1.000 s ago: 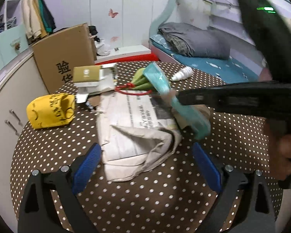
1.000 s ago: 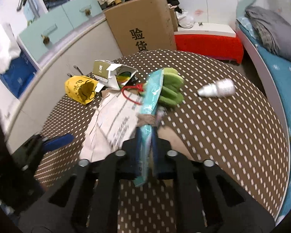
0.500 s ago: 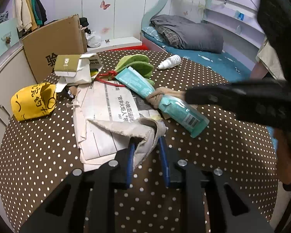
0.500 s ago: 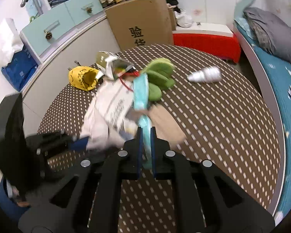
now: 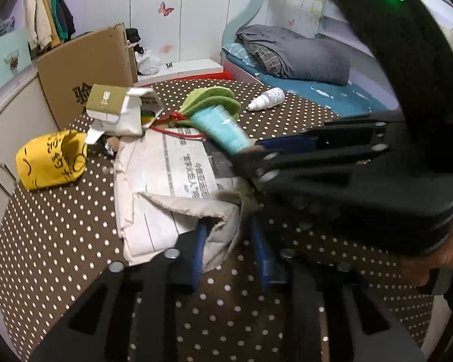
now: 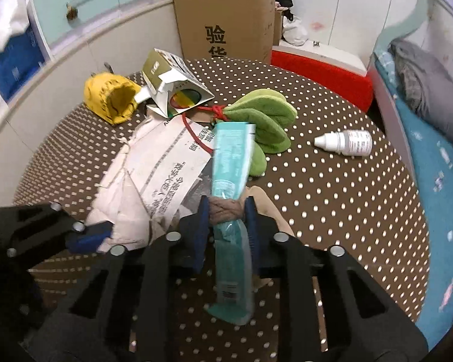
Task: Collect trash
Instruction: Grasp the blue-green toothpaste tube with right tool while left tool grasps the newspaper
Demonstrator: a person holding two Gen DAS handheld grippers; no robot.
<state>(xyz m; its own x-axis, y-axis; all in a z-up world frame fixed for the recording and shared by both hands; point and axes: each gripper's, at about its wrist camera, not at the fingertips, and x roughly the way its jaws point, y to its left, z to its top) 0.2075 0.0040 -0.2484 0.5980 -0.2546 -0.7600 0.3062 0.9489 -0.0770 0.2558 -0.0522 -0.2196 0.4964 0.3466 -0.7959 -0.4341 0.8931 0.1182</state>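
1. Here, the left gripper (image 5: 226, 241) has its blue pads pinched on the folded near corner of the crumpled newspaper (image 5: 166, 181), which lies on the polka-dot table (image 5: 60, 241).
2. The right gripper (image 6: 226, 223) grasps a teal tube (image 6: 229, 157) and a brownish wad (image 6: 225, 208) – both sit between its pads, the tube's far end over the green cloth bundle (image 6: 265, 120).
3. Far left lie a yellow bag (image 6: 111, 102) and an opened carton (image 6: 172, 84) – a white dropper bottle (image 6: 347, 143) lies apart, to the right.
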